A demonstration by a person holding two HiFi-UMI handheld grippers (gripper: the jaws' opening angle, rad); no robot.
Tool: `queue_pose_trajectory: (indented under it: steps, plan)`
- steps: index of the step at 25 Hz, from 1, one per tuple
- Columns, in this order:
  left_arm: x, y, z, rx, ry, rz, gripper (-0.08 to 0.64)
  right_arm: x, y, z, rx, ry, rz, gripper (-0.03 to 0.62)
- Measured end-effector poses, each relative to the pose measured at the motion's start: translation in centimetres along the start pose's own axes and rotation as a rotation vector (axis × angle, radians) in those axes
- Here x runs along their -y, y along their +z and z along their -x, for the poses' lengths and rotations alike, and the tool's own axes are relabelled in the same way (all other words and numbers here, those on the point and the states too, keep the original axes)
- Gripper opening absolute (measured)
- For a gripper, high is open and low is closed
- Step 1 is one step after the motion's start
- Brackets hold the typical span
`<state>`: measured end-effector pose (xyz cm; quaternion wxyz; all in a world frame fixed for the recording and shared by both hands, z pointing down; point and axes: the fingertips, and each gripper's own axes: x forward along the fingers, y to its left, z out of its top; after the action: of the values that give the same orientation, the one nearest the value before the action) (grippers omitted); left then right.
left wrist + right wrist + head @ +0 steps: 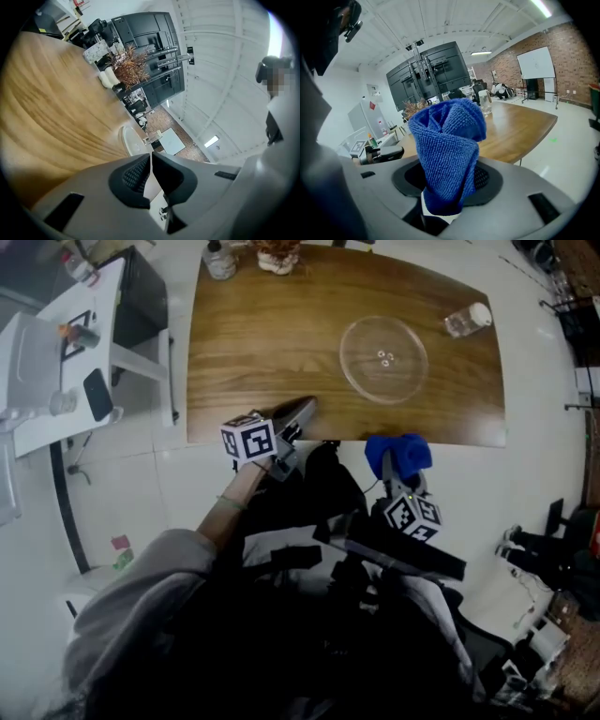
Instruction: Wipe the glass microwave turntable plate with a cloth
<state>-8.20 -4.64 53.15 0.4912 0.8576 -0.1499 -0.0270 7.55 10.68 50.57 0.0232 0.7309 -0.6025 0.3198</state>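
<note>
The clear glass turntable plate [383, 358] lies flat on the wooden table [262, 343], right of its middle; in the left gripper view the plate [129, 140] shows small beyond the jaws. My right gripper [401, 468] hovers just off the table's near edge, shut on a bunched blue cloth [398, 455], which fills the right gripper view as a tall blue cloth [449, 150] standing up from the jaws. My left gripper [302, 413] reaches over the near edge, left of the plate, its jaws closed together on nothing [151, 174].
A small clear jar with a white lid [467, 320] lies at the table's right end. A bottle [219, 259] and a dried plant in a pot [277, 257] stand at the far edge. A white side desk [56, 352] with small items stands left.
</note>
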Motion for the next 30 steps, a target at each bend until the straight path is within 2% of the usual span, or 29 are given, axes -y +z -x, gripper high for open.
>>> queue_pose_trajectory:
  steps: [3, 5, 14, 18, 21, 22, 24, 27, 30]
  plan:
    - [-0.6, 1.4, -0.7, 0.013, 0.031, 0.002, 0.012, 0.3, 2.4, -2.6, 0.014, 0.047, -0.052, 0.194]
    - [-1.2, 2.0, -1.8, 0.000, 0.055, -0.006, 0.072, 0.4, 4.1, -4.2, 0.019, 0.080, -0.060, 0.195]
    - [-4.3, 1.2, -10.4, -0.144, 0.231, -0.001, 0.089, 4.6, 10.7, -9.5, -0.018, 0.110, 0.065, 0.194]
    - [-5.4, 1.6, -13.0, -0.140, 0.304, 0.052, 0.089, 6.2, 12.6, -11.8, -0.038, 0.134, 0.095, 0.193]
    - [-6.4, 1.4, -13.8, -0.155, 0.390, 0.090, 0.089, 7.0, 13.7, -13.5, -0.050, 0.160, 0.107, 0.194]
    - [-6.9, 1.3, -13.8, -0.162, 0.421, 0.105, 0.074, 7.1, 14.1, -14.2, -0.054, 0.172, 0.109, 0.195]
    - [-7.8, 1.3, -13.8, -0.164, 0.468, 0.149, -0.006, 7.1, 14.9, -15.8, -0.058, 0.203, 0.090, 0.195]
    - [-8.5, 1.6, -13.7, -0.135, 0.496, 0.211, -0.005, 6.6, 16.1, -18.7, -0.060, 0.249, 0.080, 0.195]
    - [-8.5, 1.9, -13.6, -0.107, 0.525, 0.192, -0.005, 5.2, 16.9, -21.9, -0.064, 0.281, 0.190, 0.194]
